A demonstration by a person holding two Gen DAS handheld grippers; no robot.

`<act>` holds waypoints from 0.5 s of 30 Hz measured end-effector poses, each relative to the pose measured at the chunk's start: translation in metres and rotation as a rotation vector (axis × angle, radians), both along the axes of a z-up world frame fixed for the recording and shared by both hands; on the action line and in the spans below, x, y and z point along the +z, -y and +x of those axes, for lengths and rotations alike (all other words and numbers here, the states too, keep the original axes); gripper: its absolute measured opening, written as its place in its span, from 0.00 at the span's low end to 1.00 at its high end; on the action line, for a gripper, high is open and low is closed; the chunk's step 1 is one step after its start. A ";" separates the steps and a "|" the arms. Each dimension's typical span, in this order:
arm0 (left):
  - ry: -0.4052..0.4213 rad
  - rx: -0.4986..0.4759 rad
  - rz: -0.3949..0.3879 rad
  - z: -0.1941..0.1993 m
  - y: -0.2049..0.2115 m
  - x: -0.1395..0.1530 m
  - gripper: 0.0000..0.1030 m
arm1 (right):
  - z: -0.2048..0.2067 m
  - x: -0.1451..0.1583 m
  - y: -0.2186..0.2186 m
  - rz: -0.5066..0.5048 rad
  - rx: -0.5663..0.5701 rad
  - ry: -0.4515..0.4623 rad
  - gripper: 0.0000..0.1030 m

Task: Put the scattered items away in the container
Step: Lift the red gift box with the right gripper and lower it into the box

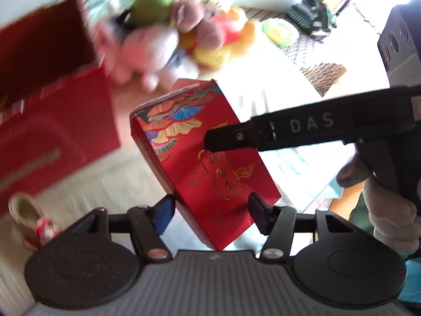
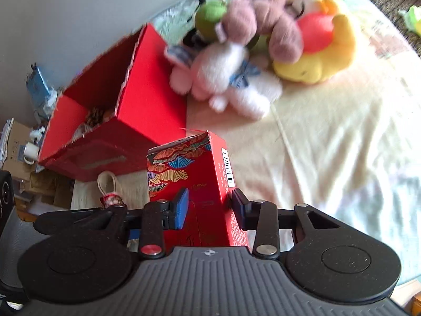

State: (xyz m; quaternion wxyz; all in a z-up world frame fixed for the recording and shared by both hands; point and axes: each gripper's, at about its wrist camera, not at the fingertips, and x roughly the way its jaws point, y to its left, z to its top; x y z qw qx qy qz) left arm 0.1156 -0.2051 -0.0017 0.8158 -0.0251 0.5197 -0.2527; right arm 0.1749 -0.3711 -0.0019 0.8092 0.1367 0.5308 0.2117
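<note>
The red patterned carton (image 2: 200, 184) stands lifted above the cream bedspread (image 2: 329, 144), long axis pointing away and up, flap end toward the open red container box (image 2: 147, 105) and plush toys (image 2: 236, 79). The right gripper (image 2: 209, 208) clamps its narrow sides; the left gripper (image 1: 211, 210) straddles its lower end, both pads seemingly touching.

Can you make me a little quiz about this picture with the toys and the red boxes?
1. True or false: the big red open-topped cardboard box is empty.
2. What does the right gripper hold?
3. The fluffy white plush rabbit lies: A inside the box, B beside the box, C on the floor.
Key: 1 false, things lie inside; 2 the small red carton with colourful fans; 3 B.
</note>
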 end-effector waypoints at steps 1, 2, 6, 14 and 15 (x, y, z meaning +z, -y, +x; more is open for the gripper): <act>0.020 -0.006 -0.002 0.002 0.002 0.007 0.58 | 0.000 0.007 0.005 0.008 -0.019 0.013 0.38; 0.043 -0.011 -0.003 0.004 0.004 0.014 0.58 | 0.000 0.014 0.010 0.018 -0.035 0.028 0.38; 0.134 -0.022 -0.003 0.012 0.008 0.046 0.58 | 0.001 0.044 0.025 0.047 -0.083 0.101 0.38; 0.220 0.072 0.026 0.036 -0.026 0.079 0.58 | 0.034 0.082 -0.018 0.102 -0.048 0.241 0.38; 0.226 0.088 0.028 0.038 -0.034 0.081 0.58 | 0.038 0.084 -0.028 0.110 -0.035 0.248 0.38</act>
